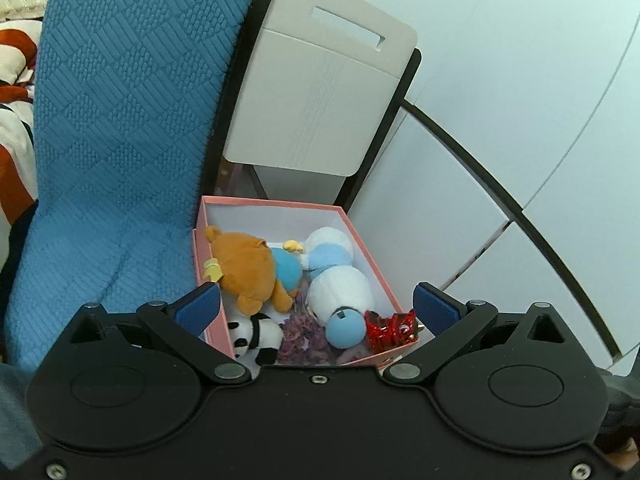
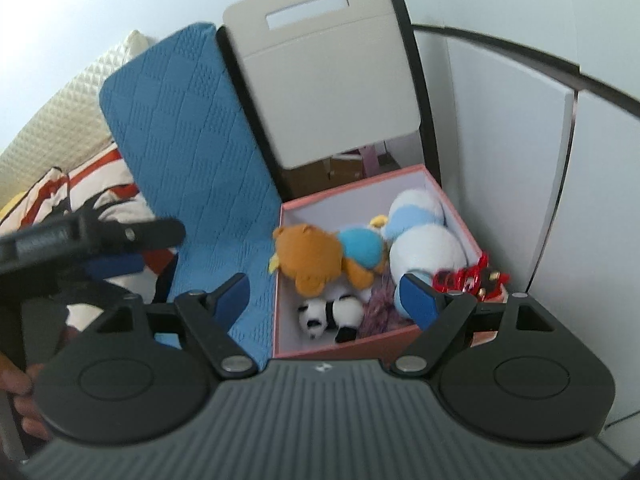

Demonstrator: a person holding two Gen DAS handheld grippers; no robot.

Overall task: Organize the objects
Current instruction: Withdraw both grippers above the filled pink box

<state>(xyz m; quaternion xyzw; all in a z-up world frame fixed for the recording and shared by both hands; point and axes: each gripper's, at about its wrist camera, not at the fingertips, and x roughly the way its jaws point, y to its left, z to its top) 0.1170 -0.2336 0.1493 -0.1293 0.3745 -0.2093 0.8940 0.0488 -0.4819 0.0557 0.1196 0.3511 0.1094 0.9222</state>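
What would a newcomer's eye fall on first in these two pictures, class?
First, the pink box of soft toys between the blue blanket and the white wall: a brown bear, a white and blue plush, a small panda and a red toy. Behind it stands a beige chair back.

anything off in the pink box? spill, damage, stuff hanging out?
Mostly fine: plush toys lie jumbled inside the pink box. One oddity: the red shiny toy sits propped in the near right corner, poking above the rim. No spill or damage visible.

No legible text, label or number anywhere.
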